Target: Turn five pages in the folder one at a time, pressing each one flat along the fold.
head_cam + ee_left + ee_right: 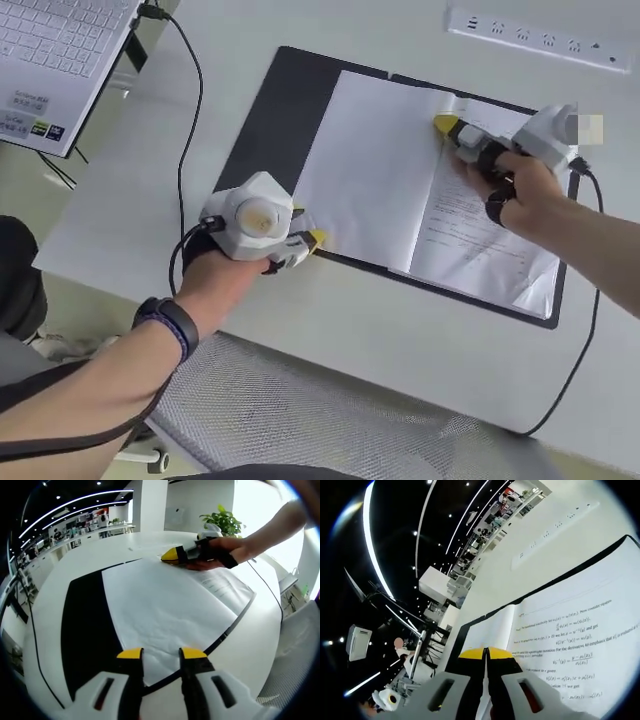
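A pale worktop [400,330] in a bright open office carries a laptop [50,50] at its far left corner and a power strip [540,40] along the far side. The black folder [270,110] lies open in the middle, with a blank page [370,160] on the left of the fold and a printed page [480,240] on the right. Bare worktop runs along the folder's near edge, and a black cable [190,110] trails just left of it. The left gripper [308,240] sits at that near edge, fingers [131,655] a narrow gap apart, gripping nothing. The right gripper [447,125] has its fingers [470,655] closed together, tips on the paper by the fold.
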